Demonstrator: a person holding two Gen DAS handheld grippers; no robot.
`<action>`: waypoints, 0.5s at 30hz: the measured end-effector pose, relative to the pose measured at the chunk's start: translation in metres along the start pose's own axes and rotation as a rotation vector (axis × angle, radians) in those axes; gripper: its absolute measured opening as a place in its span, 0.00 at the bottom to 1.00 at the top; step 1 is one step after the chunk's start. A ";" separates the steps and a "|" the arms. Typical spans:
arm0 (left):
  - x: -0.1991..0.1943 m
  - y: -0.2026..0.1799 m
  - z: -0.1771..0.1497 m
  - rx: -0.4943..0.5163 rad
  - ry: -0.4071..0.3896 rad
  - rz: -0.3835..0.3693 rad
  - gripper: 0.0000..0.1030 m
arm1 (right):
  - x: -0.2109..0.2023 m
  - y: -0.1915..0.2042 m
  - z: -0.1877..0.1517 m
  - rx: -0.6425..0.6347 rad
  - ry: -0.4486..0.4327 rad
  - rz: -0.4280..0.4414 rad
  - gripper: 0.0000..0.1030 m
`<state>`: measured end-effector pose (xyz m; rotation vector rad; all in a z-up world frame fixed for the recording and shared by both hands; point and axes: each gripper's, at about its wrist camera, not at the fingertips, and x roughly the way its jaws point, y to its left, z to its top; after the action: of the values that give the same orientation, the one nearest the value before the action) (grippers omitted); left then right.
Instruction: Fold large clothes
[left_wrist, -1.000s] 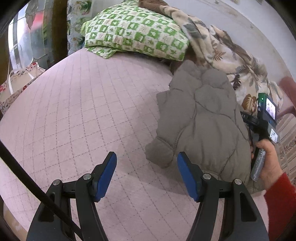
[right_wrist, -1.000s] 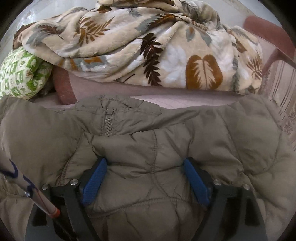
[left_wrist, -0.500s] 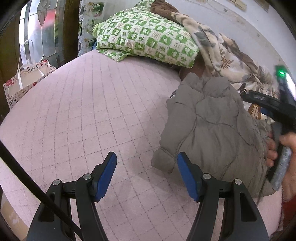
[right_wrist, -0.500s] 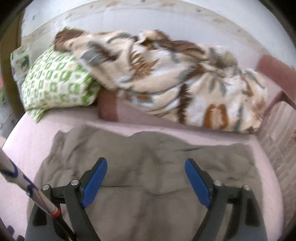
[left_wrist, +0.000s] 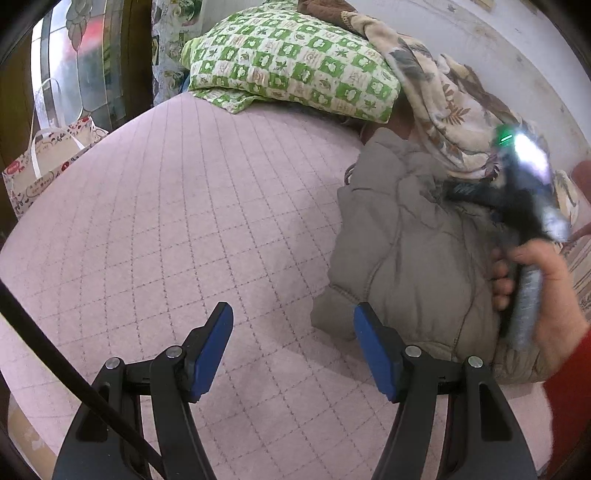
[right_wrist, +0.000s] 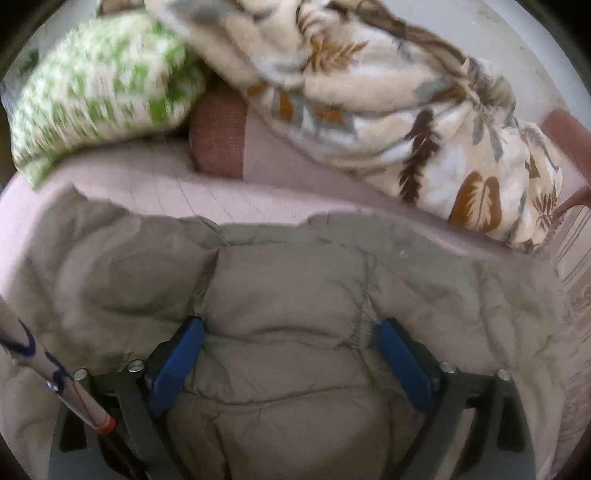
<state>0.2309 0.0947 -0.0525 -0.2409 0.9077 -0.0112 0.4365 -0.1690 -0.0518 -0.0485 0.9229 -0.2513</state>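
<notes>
Left gripper (left_wrist: 293, 349): jaws spread, empty, over the bed (left_wrist: 177, 206).
Right gripper (right_wrist: 290, 363): jaws spread, pressing the padded jacket (right_wrist: 295, 295).
Advice: flatten the bulk before gripping an edge.

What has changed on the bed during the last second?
The right gripper lifted off the grey jacket half a second ago and is now back down on it, jaws open, nothing gripped. The left gripper stayed open over the pink bedcover; the jacket remained folded.

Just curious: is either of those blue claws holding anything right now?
No. The left gripper hangs open over the bedspread; the right gripper rests open on the jacket.
</notes>
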 end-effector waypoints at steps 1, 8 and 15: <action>-0.001 -0.001 -0.001 0.002 -0.003 0.002 0.65 | -0.010 -0.007 0.000 0.015 -0.023 0.018 0.93; 0.001 -0.011 -0.006 0.019 -0.004 0.021 0.65 | -0.069 -0.104 0.001 0.120 -0.131 -0.047 0.93; 0.012 -0.032 -0.010 0.099 0.003 0.064 0.65 | -0.003 -0.205 -0.023 0.281 0.015 -0.194 0.96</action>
<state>0.2336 0.0607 -0.0612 -0.1202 0.9147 0.0026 0.3763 -0.3657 -0.0327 0.1244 0.8913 -0.5601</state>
